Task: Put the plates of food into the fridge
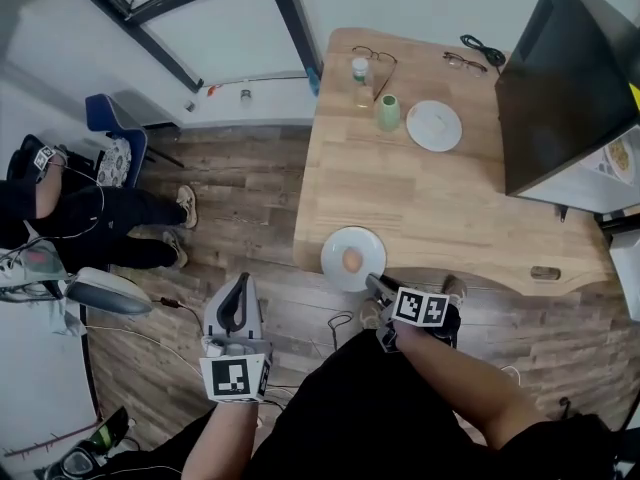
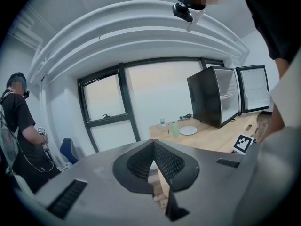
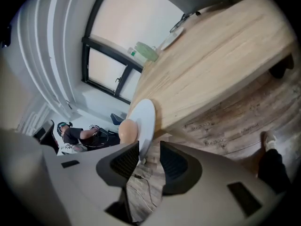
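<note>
A white plate (image 1: pixel 340 243) with a round peach-coloured piece of food (image 1: pixel 352 260) sits at the near edge of the wooden table (image 1: pixel 420 198), partly overhanging it. My right gripper (image 1: pixel 372 282) is at the plate's near rim. In the right gripper view the plate (image 3: pixel 145 121) has its rim between the jaws of that gripper (image 3: pixel 149 149), with a gap on one side, so it is open. A second white plate (image 1: pixel 434 125) lies at the far side of the table. My left gripper (image 1: pixel 243 282) hangs over the floor, shut and empty, its pads meeting at the tips (image 2: pixel 153 147).
A black fridge (image 1: pixel 570 98) stands on the table's right end, with its door open (image 2: pixel 254 88). A green cup (image 1: pixel 388 112), a clear bottle (image 1: pixel 360 80) and two pairs of glasses (image 1: pixel 375 58) lie at the far end. A person (image 1: pixel 60 218) sits at the left beside a blue chair (image 1: pixel 115 128).
</note>
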Available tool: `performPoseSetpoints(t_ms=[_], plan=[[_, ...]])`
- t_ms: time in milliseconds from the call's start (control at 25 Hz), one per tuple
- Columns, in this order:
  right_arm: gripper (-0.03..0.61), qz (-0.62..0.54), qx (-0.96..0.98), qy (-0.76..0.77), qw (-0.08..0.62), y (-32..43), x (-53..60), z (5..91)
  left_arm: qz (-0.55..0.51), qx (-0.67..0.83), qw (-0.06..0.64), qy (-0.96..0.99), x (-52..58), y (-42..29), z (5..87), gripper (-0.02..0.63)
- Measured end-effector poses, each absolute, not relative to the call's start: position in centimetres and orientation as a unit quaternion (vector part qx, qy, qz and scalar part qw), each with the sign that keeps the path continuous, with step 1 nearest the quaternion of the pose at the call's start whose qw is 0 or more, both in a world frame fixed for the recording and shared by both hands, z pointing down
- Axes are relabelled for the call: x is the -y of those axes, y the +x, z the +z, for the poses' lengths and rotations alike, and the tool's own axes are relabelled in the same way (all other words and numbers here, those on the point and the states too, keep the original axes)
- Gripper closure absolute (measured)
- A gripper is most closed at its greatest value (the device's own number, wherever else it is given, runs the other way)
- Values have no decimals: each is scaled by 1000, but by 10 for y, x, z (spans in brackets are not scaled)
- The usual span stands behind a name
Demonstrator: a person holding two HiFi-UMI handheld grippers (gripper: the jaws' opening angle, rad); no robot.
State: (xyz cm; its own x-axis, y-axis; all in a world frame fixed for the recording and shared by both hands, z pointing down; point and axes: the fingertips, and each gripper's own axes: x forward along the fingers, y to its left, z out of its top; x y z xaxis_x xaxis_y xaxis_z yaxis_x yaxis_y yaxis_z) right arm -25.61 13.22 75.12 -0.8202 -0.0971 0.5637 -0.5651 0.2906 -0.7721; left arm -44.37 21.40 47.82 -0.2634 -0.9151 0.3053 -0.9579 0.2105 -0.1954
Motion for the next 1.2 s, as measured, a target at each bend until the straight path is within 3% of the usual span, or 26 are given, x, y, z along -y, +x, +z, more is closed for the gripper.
performPoseSetpoints(t_ms=[160,240,280,400,1200], plan=[[426,611,743,208,179,-269,-134,756,178,775,60,604,-217,-448,479,611],[470,632,733,196,161,-276,-135,754,179,774,62,604,-217,-448,480,611],[523,638,731,190,152,-278,-135,750,179,774,62,604,-217,-448,480,611],[541,652,725,177,131,-283,-134,739,183,771,66,607,-214,-445,483,611],[543,641,735,217,47,-187,-48,657,134,725,53,673,-110,-365,468,611]])
